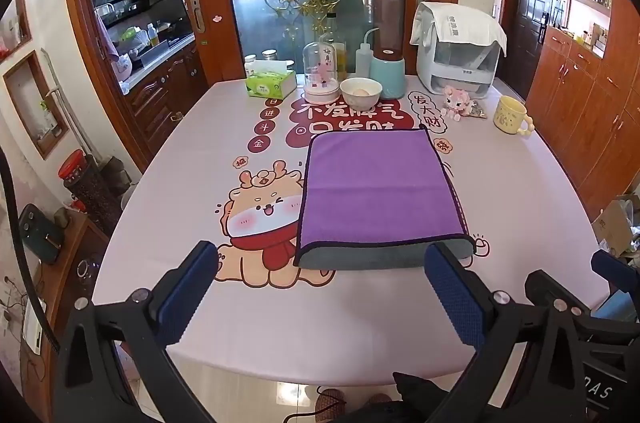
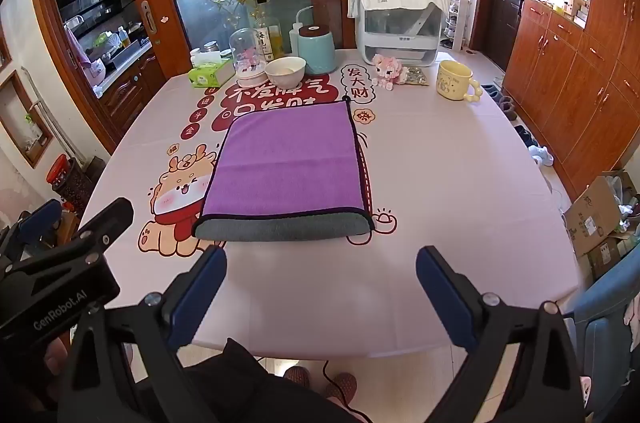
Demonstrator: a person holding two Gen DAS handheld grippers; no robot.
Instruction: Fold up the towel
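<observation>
With both pairs of tongs spread wide and empty, my left gripper sits nearer than my right gripper to the purple towel, which lies folded at frame centre, grey fold nearest, long axis running away toward the white bowl.

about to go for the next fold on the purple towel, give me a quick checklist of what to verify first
1. Left hand-held gripper open and empty: ok.
2. Right hand-held gripper open and empty: ok.
3. Towel lying flat, already folded once, grey underside showing along the near edge: ok.
4. Both grippers held back from the towel, not touching it: ok.
5. Bowl and yellow mug stand apart from the towel, beyond its far edge: ok.
6. Layers lined up at the far edge: cannot tell.
</observation>
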